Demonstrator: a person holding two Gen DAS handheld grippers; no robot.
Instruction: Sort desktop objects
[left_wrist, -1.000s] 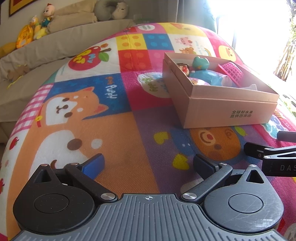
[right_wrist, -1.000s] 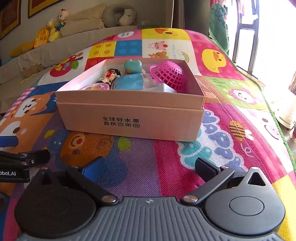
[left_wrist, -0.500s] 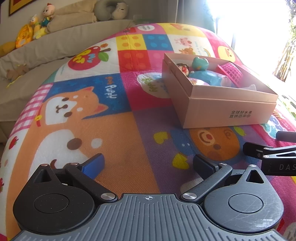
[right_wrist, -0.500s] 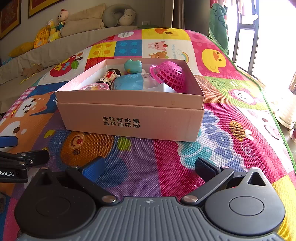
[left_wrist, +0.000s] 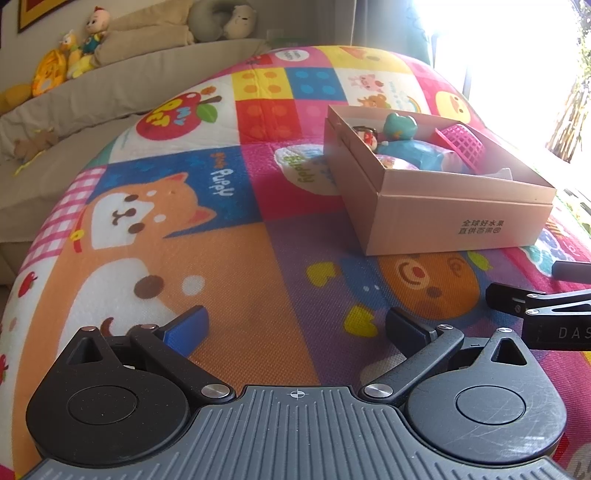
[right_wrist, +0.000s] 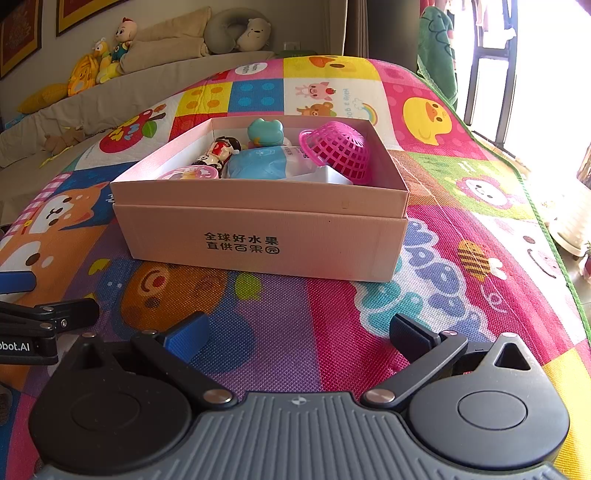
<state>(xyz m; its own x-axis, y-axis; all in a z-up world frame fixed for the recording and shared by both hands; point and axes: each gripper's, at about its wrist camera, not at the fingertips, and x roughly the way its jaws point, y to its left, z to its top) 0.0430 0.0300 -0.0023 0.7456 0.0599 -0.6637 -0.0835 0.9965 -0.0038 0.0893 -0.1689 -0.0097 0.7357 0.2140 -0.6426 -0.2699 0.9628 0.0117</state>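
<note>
A home living room: sofa (right_wrist: 122, 92) with plush toys (right_wrist: 99, 62), cartoon play mat (right_wrist: 443, 221).

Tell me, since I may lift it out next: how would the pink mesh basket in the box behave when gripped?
The pink mesh basket looks like thin openwork plastic, so probably light and somewhat flexible. It lies tipped against the box wall, and its round shape may roll once freed.

Rt tongs (right_wrist: 295, 332) open, empty, near full pink box (right_wrist: 258, 236).

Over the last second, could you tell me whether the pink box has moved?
No. The pink box sits at the same spot on the play mat's orange bear print in both views.
</note>
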